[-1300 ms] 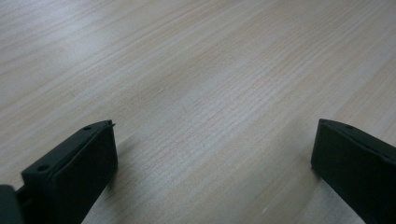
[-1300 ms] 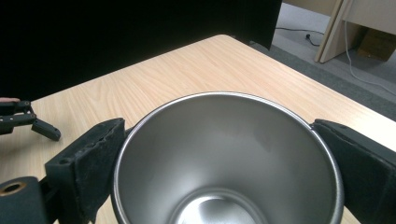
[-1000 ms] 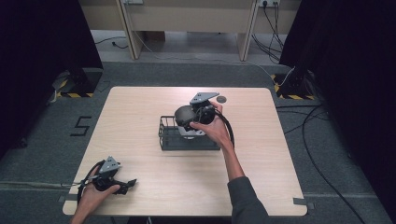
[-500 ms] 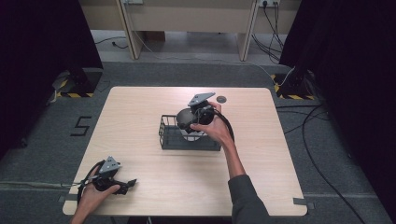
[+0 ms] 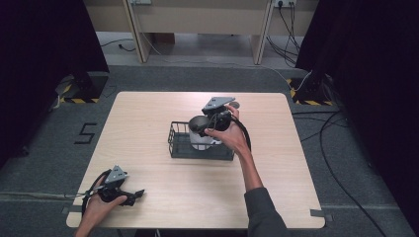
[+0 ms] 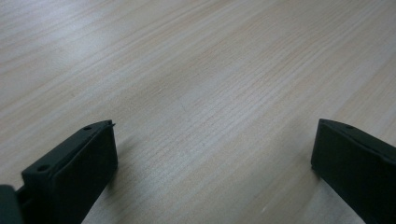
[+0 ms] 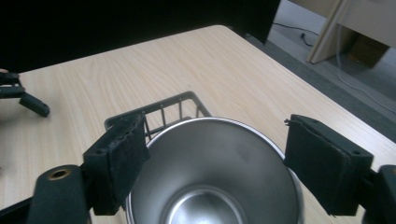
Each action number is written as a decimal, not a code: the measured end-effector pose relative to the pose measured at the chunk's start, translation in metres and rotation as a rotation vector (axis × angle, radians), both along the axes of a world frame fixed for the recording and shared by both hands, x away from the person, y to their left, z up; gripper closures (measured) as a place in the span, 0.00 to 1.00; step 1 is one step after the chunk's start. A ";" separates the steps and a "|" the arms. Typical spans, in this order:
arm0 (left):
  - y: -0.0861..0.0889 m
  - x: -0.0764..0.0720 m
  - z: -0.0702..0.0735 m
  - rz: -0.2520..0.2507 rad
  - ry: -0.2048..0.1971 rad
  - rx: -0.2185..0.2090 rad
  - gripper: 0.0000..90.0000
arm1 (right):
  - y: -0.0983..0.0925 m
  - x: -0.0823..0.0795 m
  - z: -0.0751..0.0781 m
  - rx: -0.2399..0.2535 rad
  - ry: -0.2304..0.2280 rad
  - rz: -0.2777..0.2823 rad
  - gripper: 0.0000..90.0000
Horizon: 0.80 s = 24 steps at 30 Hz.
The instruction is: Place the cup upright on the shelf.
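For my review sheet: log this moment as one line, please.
right gripper: jaws just closing around steel cup, grip unclear | cup: in wire basket | left gripper: open, empty, low over table

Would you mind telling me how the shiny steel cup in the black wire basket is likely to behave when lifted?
The shiny steel cup looks rigid and thin-walled, so probably light. Its polished, flaring wall may slip between the fingers. Standing inside the black wire basket, it seems unlikely to tip.

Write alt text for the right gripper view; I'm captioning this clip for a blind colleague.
A steel cup sits mouth-up between the right gripper's two black jaws, which have just been closing around its rim. Behind the cup is a black wire basket on a light wooden table, and the left gripper rests at the far edge.
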<state>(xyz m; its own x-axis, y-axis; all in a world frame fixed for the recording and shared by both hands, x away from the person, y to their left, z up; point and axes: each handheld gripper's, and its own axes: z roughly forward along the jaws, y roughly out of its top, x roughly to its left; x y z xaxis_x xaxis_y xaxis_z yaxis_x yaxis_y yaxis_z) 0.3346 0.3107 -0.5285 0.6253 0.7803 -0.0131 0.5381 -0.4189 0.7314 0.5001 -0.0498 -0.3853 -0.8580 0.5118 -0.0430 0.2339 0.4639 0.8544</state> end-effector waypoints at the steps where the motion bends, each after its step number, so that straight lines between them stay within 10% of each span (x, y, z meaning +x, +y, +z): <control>1: 0.000 0.000 0.000 0.000 0.000 0.000 0.00 | -0.001 -0.001 0.001 -0.002 -0.003 -0.003 0.12; 24: 0.000 0.000 0.000 0.001 0.000 -0.001 0.00 | -0.030 -0.033 0.004 0.122 -0.039 -0.043 0.19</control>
